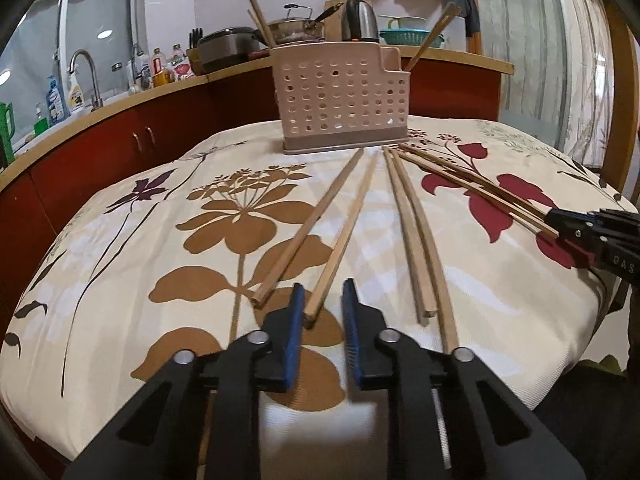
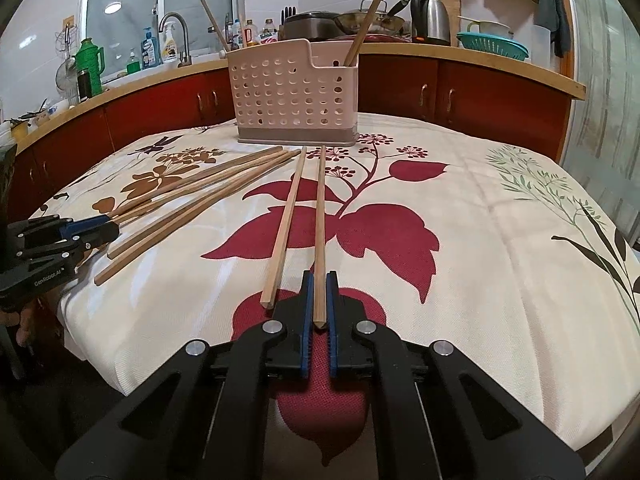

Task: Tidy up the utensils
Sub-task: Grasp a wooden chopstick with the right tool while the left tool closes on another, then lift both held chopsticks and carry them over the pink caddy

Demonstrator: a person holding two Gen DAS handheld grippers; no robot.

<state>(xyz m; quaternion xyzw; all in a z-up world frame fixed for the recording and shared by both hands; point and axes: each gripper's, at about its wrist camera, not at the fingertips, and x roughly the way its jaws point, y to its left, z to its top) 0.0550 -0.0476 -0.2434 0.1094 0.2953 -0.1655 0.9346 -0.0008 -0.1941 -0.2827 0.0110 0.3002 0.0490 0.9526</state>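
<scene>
Three chopsticks (image 2: 366, 20) standing in holder (image 2: 292, 92) at 12 o'clock, six left; right tool (image 2: 319, 280) clamped on one (image 2: 320, 220), left tool (image 1: 323, 292) narrowly agape around another (image 1: 344, 236).

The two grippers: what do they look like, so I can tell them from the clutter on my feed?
Both are matte black plastic linkages with round silver pivot pins and blue ribbed pads on the fingers. The left gripper carries white "GenRobot.AI" lettering on its side, readable in the right wrist view. The right gripper shows partial white letters in the left wrist view. No cables or sleeves visible.
</scene>
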